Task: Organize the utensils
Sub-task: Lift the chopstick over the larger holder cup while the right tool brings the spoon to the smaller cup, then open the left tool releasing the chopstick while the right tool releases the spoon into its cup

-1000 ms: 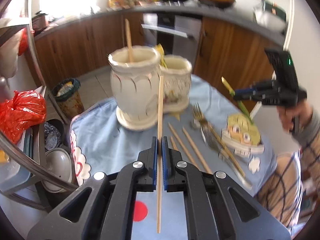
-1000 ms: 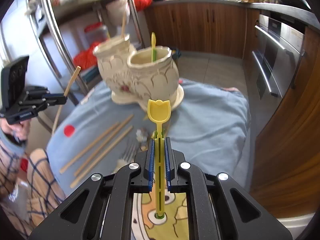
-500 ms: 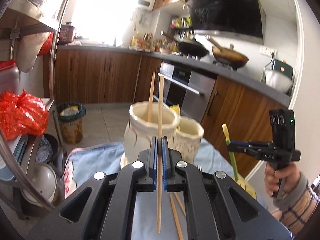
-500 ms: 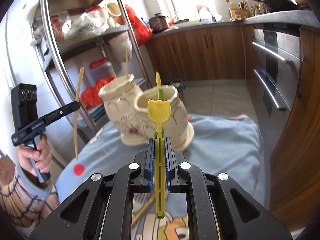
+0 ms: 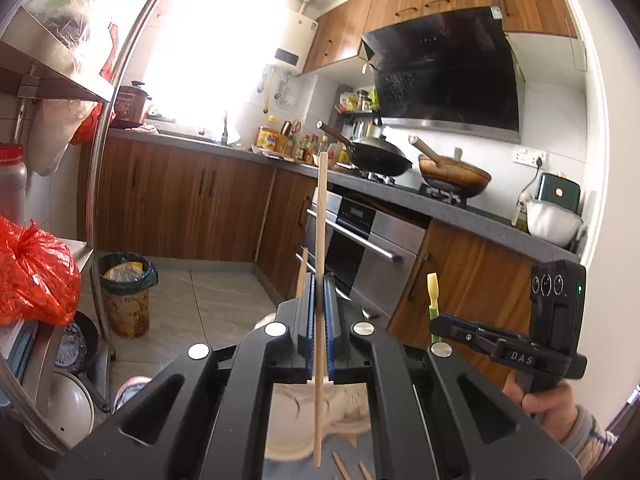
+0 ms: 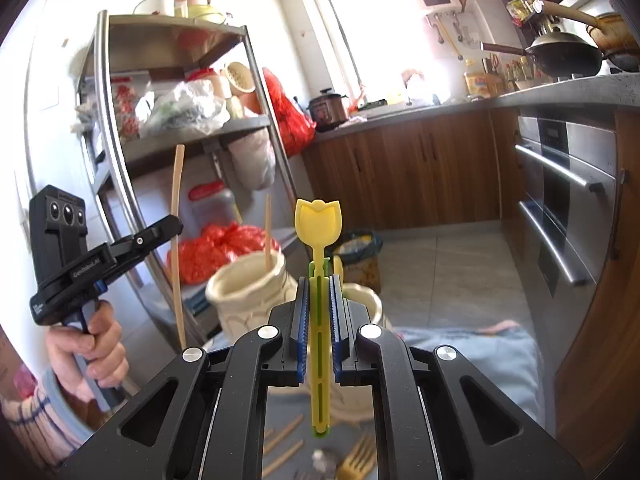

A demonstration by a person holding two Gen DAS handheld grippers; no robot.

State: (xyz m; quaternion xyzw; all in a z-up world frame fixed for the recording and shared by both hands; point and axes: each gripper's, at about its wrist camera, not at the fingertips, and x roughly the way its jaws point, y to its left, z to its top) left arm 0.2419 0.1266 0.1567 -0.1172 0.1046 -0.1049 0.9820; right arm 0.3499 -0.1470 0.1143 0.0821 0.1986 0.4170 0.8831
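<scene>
My left gripper [image 5: 319,280] is shut on a wooden chopstick [image 5: 321,216] held upright; it also shows in the right wrist view [image 6: 176,240]. My right gripper [image 6: 319,280] is shut on a yellow tulip-shaped utensil [image 6: 318,222], upright; its tip shows in the left wrist view [image 5: 433,286]. Two cream ceramic holders stand on the blue cloth: the left one [image 6: 248,296] holds one chopstick [image 6: 267,232], the right one [image 6: 366,300] is mostly hidden behind my right gripper. Loose chopsticks [image 6: 284,440] and a fork [image 6: 358,462] lie below.
A steel shelf rack [image 6: 120,184] with bags stands left of the holders. An oven [image 6: 568,208] and wooden cabinets line the far side. A bin [image 5: 126,292] stands on the floor. The blue cloth [image 6: 480,352] covers the table.
Both grippers have risen and tilted up with their utensils; the holders have dropped low in both views and the table is mostly out of sight.
</scene>
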